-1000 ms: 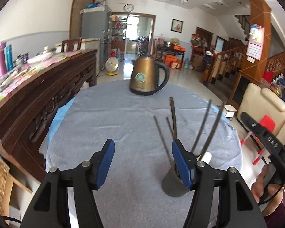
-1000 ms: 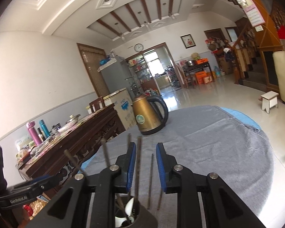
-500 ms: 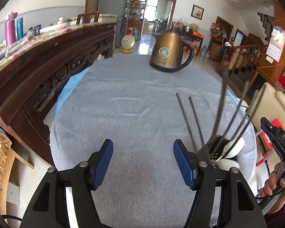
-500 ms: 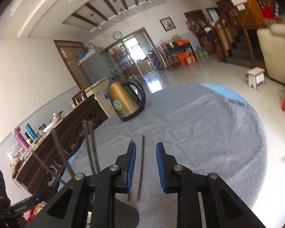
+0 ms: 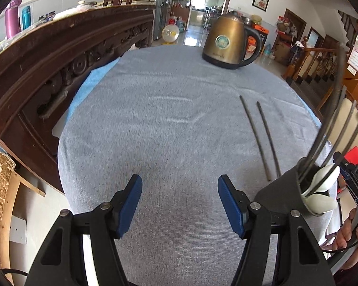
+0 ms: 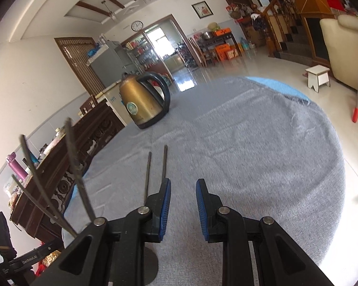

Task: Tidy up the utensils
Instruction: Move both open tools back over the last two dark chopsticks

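Note:
Two dark chopsticks (image 5: 260, 138) lie side by side on the grey tablecloth (image 5: 169, 128); they also show in the right wrist view (image 6: 155, 171). A dark utensil holder (image 5: 284, 190) at the right holds several upright chopsticks (image 5: 334, 128) and white spoons (image 5: 322, 186). My left gripper (image 5: 180, 205) is open and empty, left of the holder. My right gripper (image 6: 183, 207) is open with a narrow gap, empty, just right of the lying chopsticks. The holder's chopsticks (image 6: 76, 174) rise at its left.
A brass kettle (image 5: 229, 40) stands at the table's far side, seen too in the right wrist view (image 6: 143, 102). A carved wooden sideboard (image 5: 47, 71) runs close along the table's left. A cream armchair (image 6: 346, 47) and a small stool (image 6: 318, 76) stand on the floor to the right.
Both grippers have pulled back and tilted down toward the table. The holder has slid to the right edge of the left view. The right jaws have opened a little.

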Tool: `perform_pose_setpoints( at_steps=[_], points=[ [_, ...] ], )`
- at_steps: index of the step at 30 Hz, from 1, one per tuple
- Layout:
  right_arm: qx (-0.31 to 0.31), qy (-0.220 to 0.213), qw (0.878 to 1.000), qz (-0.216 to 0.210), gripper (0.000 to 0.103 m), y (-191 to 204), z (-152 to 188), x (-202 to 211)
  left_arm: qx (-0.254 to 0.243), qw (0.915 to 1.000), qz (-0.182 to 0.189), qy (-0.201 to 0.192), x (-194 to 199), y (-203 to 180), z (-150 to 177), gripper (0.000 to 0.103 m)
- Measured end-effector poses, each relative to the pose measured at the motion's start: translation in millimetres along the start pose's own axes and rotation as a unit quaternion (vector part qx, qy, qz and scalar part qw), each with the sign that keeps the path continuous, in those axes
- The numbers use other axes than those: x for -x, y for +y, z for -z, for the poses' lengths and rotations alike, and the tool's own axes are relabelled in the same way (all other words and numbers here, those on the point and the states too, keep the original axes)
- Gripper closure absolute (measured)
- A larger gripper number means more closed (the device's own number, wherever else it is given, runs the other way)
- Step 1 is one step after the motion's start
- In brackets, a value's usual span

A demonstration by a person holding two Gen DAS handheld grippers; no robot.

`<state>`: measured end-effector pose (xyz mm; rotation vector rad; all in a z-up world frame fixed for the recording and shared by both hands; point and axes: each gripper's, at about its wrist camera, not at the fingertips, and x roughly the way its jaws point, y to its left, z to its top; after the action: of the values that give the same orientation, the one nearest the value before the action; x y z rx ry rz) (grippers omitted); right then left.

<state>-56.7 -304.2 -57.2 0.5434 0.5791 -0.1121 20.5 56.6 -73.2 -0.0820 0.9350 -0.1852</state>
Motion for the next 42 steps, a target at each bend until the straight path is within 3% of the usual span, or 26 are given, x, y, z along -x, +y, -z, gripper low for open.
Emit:
perform_pose_setpoints(
  at_steps=[42],
  points=[
    [-0.006,0.048,0.999,0.015,0.079,-10.4,13.3,-34.4,0.026,0.9993,-0.004,0.028,-33.1,19.2,2.8,0.036]
  ],
)
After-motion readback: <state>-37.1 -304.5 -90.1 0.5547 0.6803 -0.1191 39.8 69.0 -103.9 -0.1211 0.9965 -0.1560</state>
